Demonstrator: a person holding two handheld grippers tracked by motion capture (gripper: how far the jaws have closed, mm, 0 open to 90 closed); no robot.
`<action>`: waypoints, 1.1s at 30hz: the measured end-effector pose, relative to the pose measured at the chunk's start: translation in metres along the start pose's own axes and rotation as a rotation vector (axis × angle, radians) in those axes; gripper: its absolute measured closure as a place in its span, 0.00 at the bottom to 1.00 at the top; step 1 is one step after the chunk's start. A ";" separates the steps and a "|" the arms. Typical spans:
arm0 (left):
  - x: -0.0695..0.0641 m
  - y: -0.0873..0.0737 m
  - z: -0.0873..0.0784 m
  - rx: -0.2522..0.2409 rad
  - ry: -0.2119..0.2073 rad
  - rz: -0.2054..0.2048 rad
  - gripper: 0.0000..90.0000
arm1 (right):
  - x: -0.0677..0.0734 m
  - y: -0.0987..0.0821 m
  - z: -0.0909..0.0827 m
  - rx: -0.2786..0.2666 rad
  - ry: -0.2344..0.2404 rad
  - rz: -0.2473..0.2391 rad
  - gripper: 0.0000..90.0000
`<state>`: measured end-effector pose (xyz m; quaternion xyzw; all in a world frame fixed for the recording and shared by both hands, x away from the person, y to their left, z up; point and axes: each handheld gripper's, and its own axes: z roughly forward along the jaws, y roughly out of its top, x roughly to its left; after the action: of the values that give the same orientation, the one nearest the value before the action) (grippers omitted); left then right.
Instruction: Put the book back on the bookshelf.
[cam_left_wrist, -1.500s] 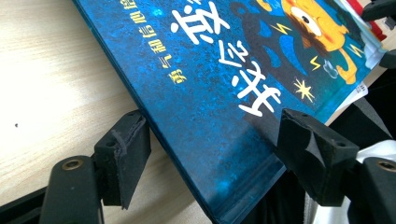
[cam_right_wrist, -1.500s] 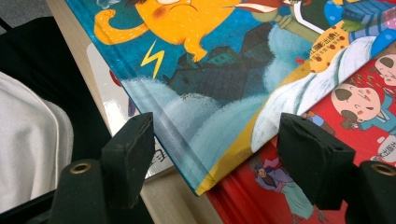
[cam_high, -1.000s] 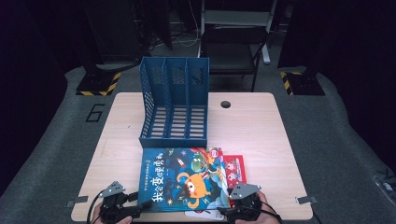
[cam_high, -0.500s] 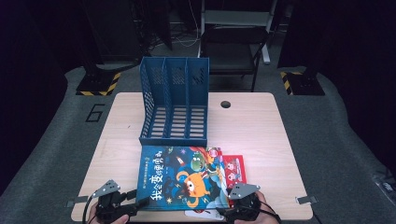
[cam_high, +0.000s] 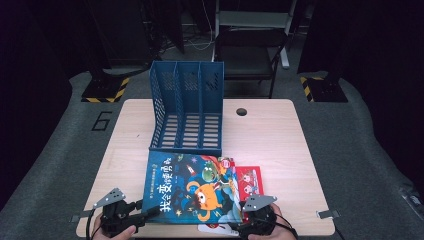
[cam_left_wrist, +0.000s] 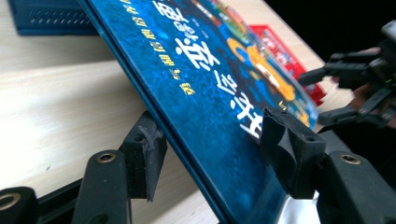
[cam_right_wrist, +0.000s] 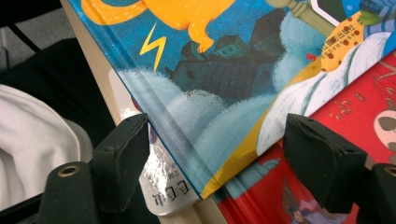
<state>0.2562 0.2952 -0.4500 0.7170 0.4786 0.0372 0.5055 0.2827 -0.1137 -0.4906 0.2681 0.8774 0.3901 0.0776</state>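
We see a big wooden table (cam_high: 280, 145) with a blue file rack (cam_high: 187, 107) waiting for books. In front lies the blue picture book (cam_high: 192, 187). Our left gripper (cam_left_wrist: 212, 154) has been closing around its corner; our right gripper (cam_right_wrist: 212, 163) stands spread at the other corner.

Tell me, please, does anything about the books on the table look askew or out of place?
Yes: the blue picture book tops an uneven stack, a red book sticking out beside it. The lowest book's glossy white corner overhangs the table edge. The left gripper straddles the blue book's raised edge.
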 end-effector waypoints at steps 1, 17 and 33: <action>-0.002 0.001 0.000 -0.003 0.000 -0.013 0.48 | 0.001 0.000 0.001 -0.003 0.007 0.016 0.25; -0.005 0.002 -0.005 0.014 0.024 -0.026 0.48 | 0.005 0.003 0.004 -0.009 0.005 0.043 0.24; -0.015 0.006 -0.010 0.097 0.007 0.152 0.34 | 0.002 0.003 0.004 -0.017 0.025 0.064 0.25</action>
<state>0.2465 0.2912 -0.4338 0.7748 0.4257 0.0546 0.4641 0.2832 -0.1082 -0.4908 0.2904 0.8660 0.4032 0.0564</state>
